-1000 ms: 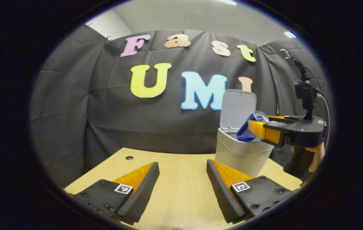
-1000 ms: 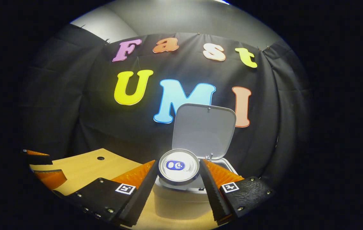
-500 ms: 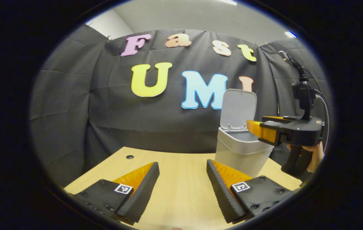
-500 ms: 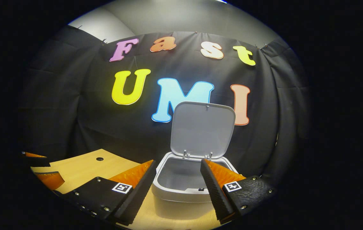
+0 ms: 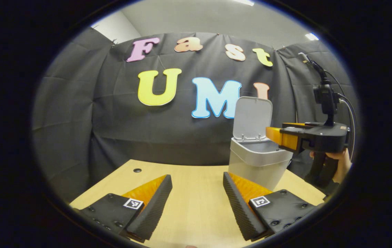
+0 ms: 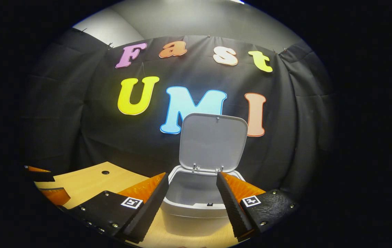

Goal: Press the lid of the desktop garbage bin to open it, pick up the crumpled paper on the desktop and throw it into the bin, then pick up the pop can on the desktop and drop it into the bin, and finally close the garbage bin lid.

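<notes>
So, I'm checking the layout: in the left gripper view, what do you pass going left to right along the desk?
Desk hole → left gripper with open jaws → garbage bin, lid up → right gripper → hand holding it.

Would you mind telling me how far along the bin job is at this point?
Nearly finished. The bin stands with its lid up, and no paper or can lies on the visible part of the desk; what is inside the bin is hidden. The right claw hovers open and empty at the bin's mouth, the left claw open over the desk. Left: closing the lid.
</notes>
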{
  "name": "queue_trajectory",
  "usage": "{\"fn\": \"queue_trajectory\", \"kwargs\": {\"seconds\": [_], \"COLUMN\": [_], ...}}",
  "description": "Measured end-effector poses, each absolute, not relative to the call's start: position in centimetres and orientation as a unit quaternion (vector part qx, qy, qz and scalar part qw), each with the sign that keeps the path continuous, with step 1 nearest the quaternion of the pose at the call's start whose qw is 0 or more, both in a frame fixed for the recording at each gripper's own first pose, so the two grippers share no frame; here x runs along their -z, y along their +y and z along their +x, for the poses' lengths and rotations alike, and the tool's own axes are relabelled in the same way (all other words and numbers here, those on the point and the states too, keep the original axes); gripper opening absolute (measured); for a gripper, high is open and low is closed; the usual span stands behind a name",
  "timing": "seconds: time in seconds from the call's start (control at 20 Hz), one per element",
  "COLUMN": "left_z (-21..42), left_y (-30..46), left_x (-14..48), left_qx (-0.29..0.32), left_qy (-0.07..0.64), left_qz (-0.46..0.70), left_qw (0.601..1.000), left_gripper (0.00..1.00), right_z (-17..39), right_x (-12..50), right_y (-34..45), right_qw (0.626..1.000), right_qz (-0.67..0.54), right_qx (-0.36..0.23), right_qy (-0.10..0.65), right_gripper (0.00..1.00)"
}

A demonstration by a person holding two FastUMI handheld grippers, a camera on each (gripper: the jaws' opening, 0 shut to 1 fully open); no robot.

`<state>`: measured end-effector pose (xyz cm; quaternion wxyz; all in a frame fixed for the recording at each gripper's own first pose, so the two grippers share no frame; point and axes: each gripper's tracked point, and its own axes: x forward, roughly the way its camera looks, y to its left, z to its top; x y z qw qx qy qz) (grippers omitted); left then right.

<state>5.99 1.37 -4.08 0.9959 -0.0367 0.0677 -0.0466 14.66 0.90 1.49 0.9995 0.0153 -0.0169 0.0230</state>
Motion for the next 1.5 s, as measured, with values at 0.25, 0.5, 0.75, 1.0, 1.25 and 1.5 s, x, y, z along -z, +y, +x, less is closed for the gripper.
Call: {"fn": "queue_trajectory", "kwargs": {"seconds": [0.25,0.5,0.75,1.0,1.25,1.5], "left_z": [6.1,6.5,7.4,8.1,9.1,9.9], "left_y": [1.3,1.5,2.1,2.8,3.1,3.9], "left_x": [4.0,3.9,3.8,3.9,4.0,3.6], "left_qx": [0.055,0.066,0.068,0.067,0.068,0.063], "left_qy": [0.067,0.064,0.063,0.064,0.067,0.061], "left_qz": [-0.039,-0.036,-0.043,-0.04,-0.044,-0.044], "left_qw": [0.995,0.995,0.995,0.995,0.994,0.995], "left_gripper": [0.99,0.99,0.99,0.97,0.97,0.99], "right_z": [15.3,16.8,18.5,20.5,22.8,25.0], "right_x": [-3.4,-5.7,-7.8,-10.7,-13.7,-14.9], "right_y": [-0.2,-1.1,-2.0,-2.8,-3.3,-3.5], "right_qw": [0.999,0.999,0.999,0.998,0.997,0.997], "right_qz": [0.011,0.015,0.012,0.012,0.002,-0.002], "right_qx": [-0.012,-0.007,0.003,0.011,0.018,0.025], "right_qy": [-0.028,-0.034,-0.039,-0.055,-0.072,-0.079], "right_gripper": [0.89,0.89,0.89,0.89,0.89,0.89]}}
